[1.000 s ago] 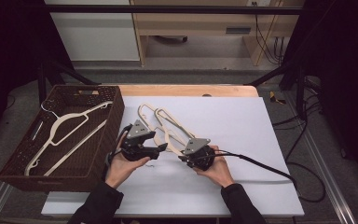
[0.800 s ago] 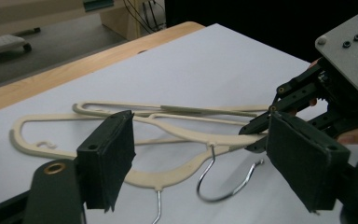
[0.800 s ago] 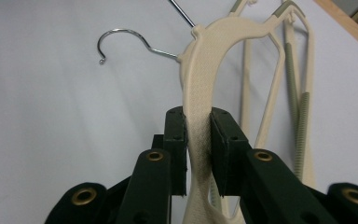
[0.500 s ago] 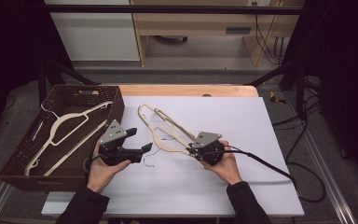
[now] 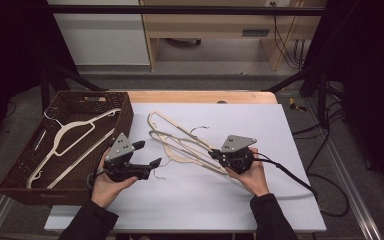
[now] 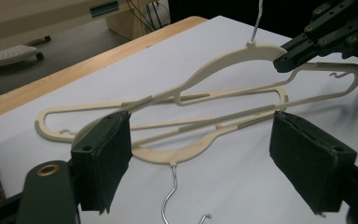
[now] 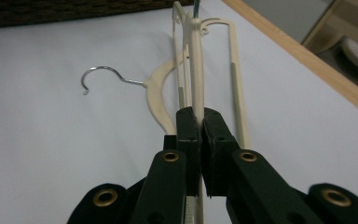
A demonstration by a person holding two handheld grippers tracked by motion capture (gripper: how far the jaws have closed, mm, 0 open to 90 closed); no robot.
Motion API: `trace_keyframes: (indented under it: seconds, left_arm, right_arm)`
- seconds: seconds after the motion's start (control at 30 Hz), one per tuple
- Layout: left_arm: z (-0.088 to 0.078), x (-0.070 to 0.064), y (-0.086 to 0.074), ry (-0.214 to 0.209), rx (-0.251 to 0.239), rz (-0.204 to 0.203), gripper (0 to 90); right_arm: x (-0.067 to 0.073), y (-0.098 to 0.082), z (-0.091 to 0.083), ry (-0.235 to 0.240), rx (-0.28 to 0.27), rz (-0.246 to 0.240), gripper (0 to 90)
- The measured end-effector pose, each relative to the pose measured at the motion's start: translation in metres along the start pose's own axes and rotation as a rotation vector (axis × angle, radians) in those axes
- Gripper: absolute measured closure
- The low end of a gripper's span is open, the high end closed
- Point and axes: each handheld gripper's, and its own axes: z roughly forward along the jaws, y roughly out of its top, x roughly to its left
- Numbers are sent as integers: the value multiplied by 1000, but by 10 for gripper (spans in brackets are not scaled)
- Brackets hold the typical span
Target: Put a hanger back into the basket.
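Two cream plastic hangers overlap in the middle of the white table top (image 5: 260, 120). My right gripper (image 5: 215, 153) is shut on the shoulder of the upper hanger (image 5: 192, 145) and holds that end slightly raised. In the right gripper view my right gripper (image 7: 200, 126) pinches that hanger (image 7: 196, 70) edge-on. The other hanger (image 6: 186, 151) lies flat, its wire hook (image 6: 170, 198) pointing toward my left gripper (image 6: 205, 163). My left gripper (image 5: 147, 154) is open and holds nothing, just left of the hangers and not touching them.
A dark woven basket (image 5: 125, 120) stands at the table's left edge with a cream hanger (image 5: 75, 132) lying inside. The right gripper's cable (image 5: 290, 175) trails off to the right. A wooden strip (image 5: 200, 96) runs along the far edge.
My left gripper has drawn back to the left, away from the hangers. My right gripper has shifted slightly right with the hanger still in it.
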Motion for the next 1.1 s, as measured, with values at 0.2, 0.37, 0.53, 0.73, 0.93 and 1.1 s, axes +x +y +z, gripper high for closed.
trace_keyframes:
  seconds: [0.2, 0.37, 0.53, 0.73, 0.93, 1.1]
  left_arm:
    - [6, -8, 0, -28, 29, 42, 206]
    - [12, -11, -1, -46, 56, 73, 235]
    - [22, -15, -2, -71, 91, 109, 316]
    - [34, -20, -5, -88, 127, 164, 472]
    - [41, -22, -7, -104, 158, 186, 618]
    - [38, -24, -7, -89, 177, 224, 661]
  right_arm:
    - [7, 4, -5, 89, -14, 7, 874]
    - [16, 10, -6, 175, -46, 14, 874]
    - [27, 14, -1, 236, -41, 2, 874]
    - [35, 16, 5, 282, -15, -5, 874]
    - [39, 18, 7, 308, -10, -17, 874]
    - [38, 18, 7, 312, -10, -14, 871]
